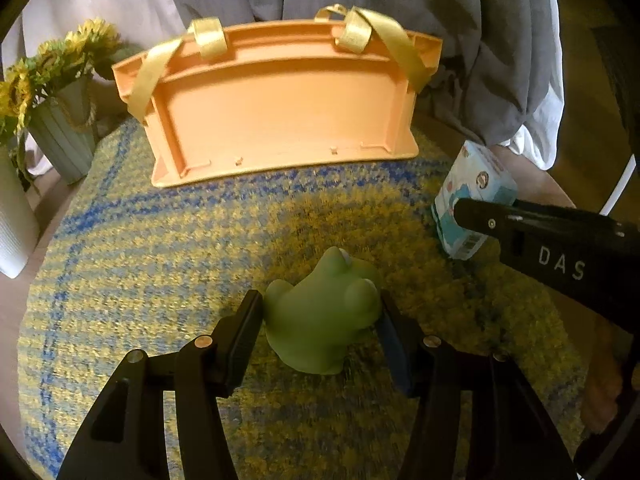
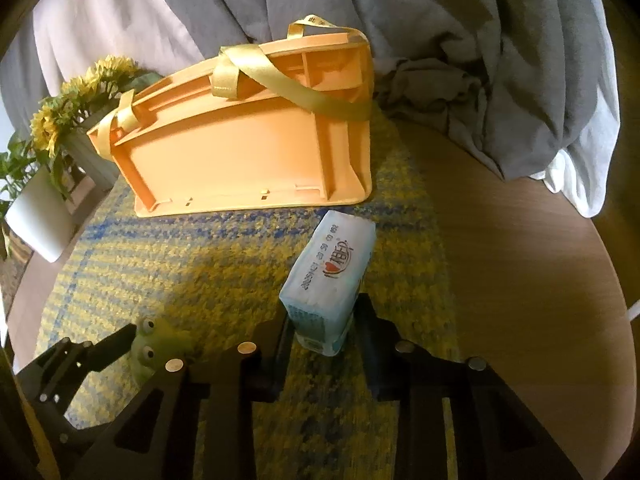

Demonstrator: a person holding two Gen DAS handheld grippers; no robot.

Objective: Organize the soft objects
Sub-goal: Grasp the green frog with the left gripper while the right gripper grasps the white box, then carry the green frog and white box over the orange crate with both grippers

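A soft green frog toy (image 1: 320,320) sits on the yellow-and-blue woven mat (image 1: 160,248). My left gripper (image 1: 320,304) is shut on it, one pad against each flank. In the right wrist view a pale blue tissue pack (image 2: 328,276) stands on the mat's right side, with my right gripper (image 2: 324,316) shut on its near end. The frog (image 2: 156,344) also shows there at lower left, and the tissue pack (image 1: 476,196) shows in the left wrist view at the right. Behind both stands an orange plastic basket (image 1: 280,112) with gold ribbon handles.
A ribbed green pot of sunflowers (image 1: 60,132) and a white pot (image 1: 12,220) stand at the left edge. Grey and white bedding (image 2: 480,40) is heaped behind the basket. Bare wooden tabletop (image 2: 520,260) lies right of the mat.
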